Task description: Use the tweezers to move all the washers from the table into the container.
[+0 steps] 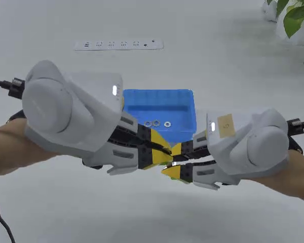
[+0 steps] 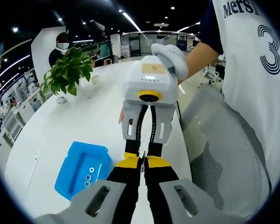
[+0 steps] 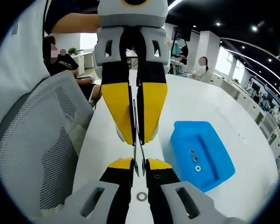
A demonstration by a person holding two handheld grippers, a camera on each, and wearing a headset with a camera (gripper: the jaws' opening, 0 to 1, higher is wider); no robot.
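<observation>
One small flat steel washer (image 3: 141, 196), a plain ring, lies on the smooth white table (image 1: 142, 212), seen in the right gripper view low between the black fingers of the right gripper (image 3: 139, 167). That gripper's yellow-tipped jaws stand narrow, one on each side of the tips of thin metal tweezers (image 3: 136, 151); whether they pinch them I cannot tell. Tip to tip with it, the left gripper (image 3: 136, 140) has its broad yellow jaws closed on the tweezers' two slim prongs. Both grippers have rounded, matt grey-white shells. Just beyond their meeting point sits a shallow rectangular blue plastic container (image 1: 180, 125) with rounded corners, and three more ring washers (image 1: 157, 123) lie close together on its floor. Farther off are a flat white power strip (image 1: 119, 45) and a leafy green plant (image 1: 294, 15).
</observation>
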